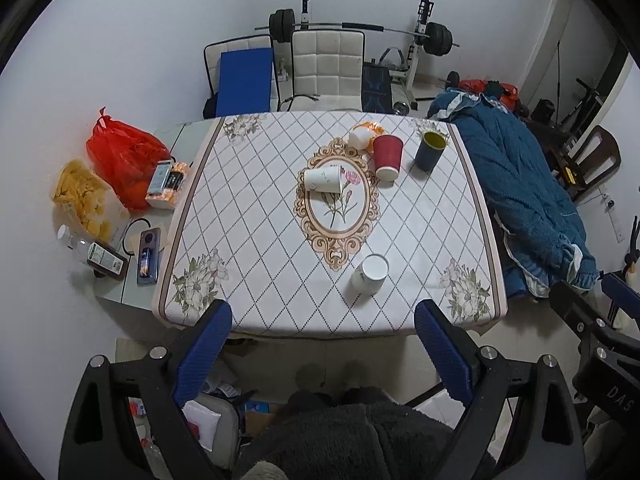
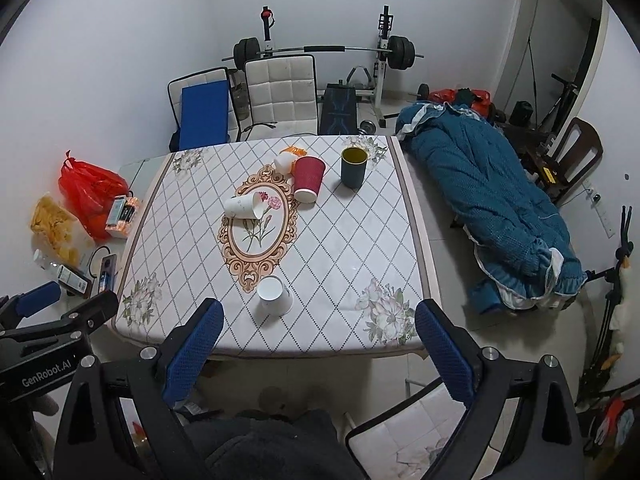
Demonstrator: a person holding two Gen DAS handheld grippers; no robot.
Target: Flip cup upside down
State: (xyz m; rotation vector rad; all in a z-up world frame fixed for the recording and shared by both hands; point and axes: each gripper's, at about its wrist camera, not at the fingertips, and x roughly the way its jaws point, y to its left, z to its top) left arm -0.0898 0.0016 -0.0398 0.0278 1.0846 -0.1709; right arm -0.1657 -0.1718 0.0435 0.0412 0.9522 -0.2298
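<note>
- Home gym room, white walls; a barbell rack (image 1: 360, 32) and white padded chairs (image 1: 328, 66) stand behind the tabletop (image 1: 260, 280), which wears a diamond-pattern cloth with a floral medallion.
- My left jaws (image 1: 322, 344) and my right jaws (image 2: 318, 344) both stand spread wide, holding nothing, short of the near table edge.
- Task's thing, by my judgement: the white paper cup with a faint leaf print (image 2: 274, 294), standing on the near part of the cloth with its mouth up, well apart from the other cups.
- Other cups: a white paper cup lying on its side (image 1: 323, 179) on the medallion; a red ribbed paper cup (image 1: 387, 156); a dark blue cup with a yellow-green inside (image 1: 430, 150).
- Risk: thin paper walls may crush under a hard squeeze; a light, empty cup may slide or tip if one pad touches first.
</note>
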